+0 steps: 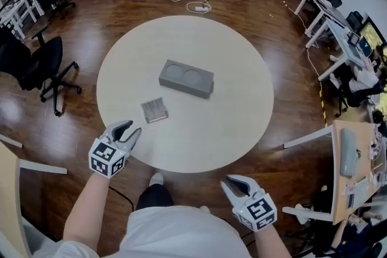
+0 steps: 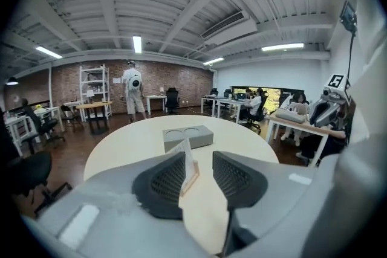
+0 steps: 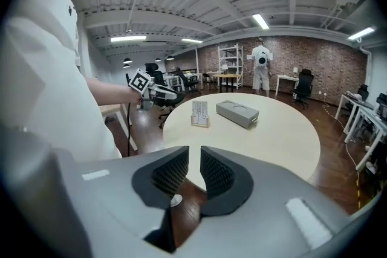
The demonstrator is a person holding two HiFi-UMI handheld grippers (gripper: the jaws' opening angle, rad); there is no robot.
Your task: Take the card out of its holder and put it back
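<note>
The left hand-held gripper [image 1: 132, 128] hovers at the near edge of the round table [image 1: 230, 124], jaws spread wide and gripping nothing. Just beyond its tips, the card [image 2: 188, 153] stands upright in its small holder [image 1: 154, 111] on the table, and a grey block [image 1: 186, 78] with two round recesses lies farther in, near the table's middle. To the right, the right hand-held gripper [image 1: 236, 182] hangs off the table over the wooden floor [image 1: 290, 172], its jaws a narrow gap apart and empty.
</note>
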